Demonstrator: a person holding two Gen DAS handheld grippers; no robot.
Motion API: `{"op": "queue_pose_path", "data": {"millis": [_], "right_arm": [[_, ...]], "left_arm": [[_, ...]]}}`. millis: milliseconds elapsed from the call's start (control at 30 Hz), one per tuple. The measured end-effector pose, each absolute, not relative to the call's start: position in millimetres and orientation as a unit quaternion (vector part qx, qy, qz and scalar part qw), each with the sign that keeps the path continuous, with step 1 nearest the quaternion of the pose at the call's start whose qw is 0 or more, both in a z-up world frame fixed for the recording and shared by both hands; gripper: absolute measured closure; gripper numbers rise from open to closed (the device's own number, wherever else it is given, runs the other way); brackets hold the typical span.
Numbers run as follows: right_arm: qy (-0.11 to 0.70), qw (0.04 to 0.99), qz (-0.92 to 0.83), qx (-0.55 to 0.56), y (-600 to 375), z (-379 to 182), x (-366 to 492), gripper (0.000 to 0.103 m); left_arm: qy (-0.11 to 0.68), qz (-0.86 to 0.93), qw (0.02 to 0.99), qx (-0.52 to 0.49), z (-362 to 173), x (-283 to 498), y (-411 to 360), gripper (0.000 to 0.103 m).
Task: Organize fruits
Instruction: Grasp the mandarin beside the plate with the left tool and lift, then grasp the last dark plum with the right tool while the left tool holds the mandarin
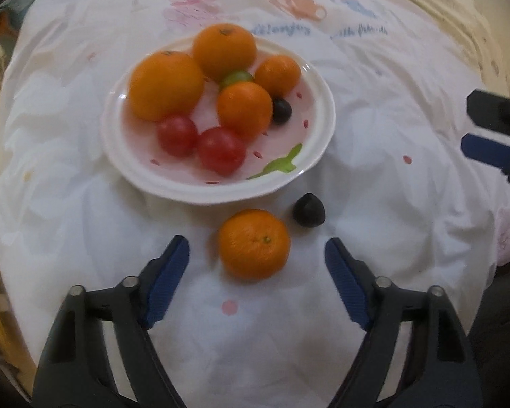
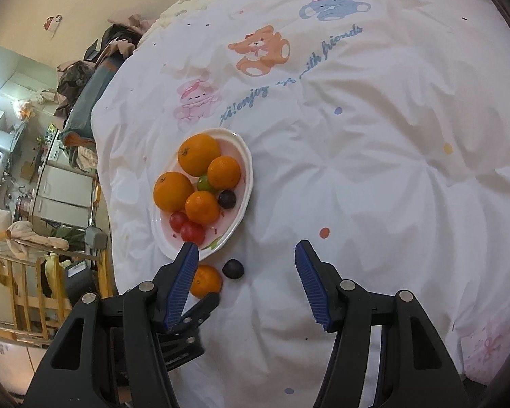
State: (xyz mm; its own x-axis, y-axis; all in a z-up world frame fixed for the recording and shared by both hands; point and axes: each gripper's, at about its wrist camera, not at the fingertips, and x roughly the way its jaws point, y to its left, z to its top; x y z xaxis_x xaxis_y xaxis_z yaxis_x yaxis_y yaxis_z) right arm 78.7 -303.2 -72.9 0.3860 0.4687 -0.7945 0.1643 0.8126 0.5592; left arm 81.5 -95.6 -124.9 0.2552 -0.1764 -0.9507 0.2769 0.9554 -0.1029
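A white plate (image 1: 318, 156) on the white bedcover holds several oranges (image 1: 166, 85), two red tomatoes (image 1: 221, 149), a green grape and a dark grape (image 1: 281, 110). A loose orange (image 1: 254, 243) and a dark fruit (image 1: 308, 210) lie on the cover just in front of the plate. My left gripper (image 1: 257, 248) is open, its jaws on either side of the loose orange, not touching it. My right gripper (image 2: 247, 251) is open and empty above the cover, right of the plate (image 2: 246, 200); the loose orange (image 2: 207, 280) and dark fruit (image 2: 233, 268) lie by its left finger.
The bedcover (image 2: 357, 170) has cartoon animal prints and spreads wide to the right and far side. Its left edge drops off to a room with a wooden rack (image 2: 20, 272) and clutter. The left gripper's body (image 2: 187, 326) shows below the right gripper's left finger.
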Motion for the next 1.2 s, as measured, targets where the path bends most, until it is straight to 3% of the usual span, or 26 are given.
{"op": "queue_pose_path", "data": {"millis": [167, 633, 967, 1200], "right_arm": [[0.553, 0.774, 0.089, 0.295, -306, -79, 82, 0.041], [0.558, 0.775, 0.103, 0.279, -291, -80, 87, 0.041], [0.566, 0.774, 0.113, 0.261, -278, -83, 88, 0.041], [0.587, 0.76, 0.122, 0.252, -265, -96, 90, 0.041]], "left_arm": [[0.604, -0.139, 0.782, 0.059, -137, 84, -99, 0.062], [0.59, -0.112, 0.8, 0.017, -97, 74, -60, 0.063], [0.539, -0.096, 0.837, -0.012, -28, 69, -22, 0.063], [0.509, -0.065, 0.858, -0.022, -17, 67, 2, 0.063]]}}
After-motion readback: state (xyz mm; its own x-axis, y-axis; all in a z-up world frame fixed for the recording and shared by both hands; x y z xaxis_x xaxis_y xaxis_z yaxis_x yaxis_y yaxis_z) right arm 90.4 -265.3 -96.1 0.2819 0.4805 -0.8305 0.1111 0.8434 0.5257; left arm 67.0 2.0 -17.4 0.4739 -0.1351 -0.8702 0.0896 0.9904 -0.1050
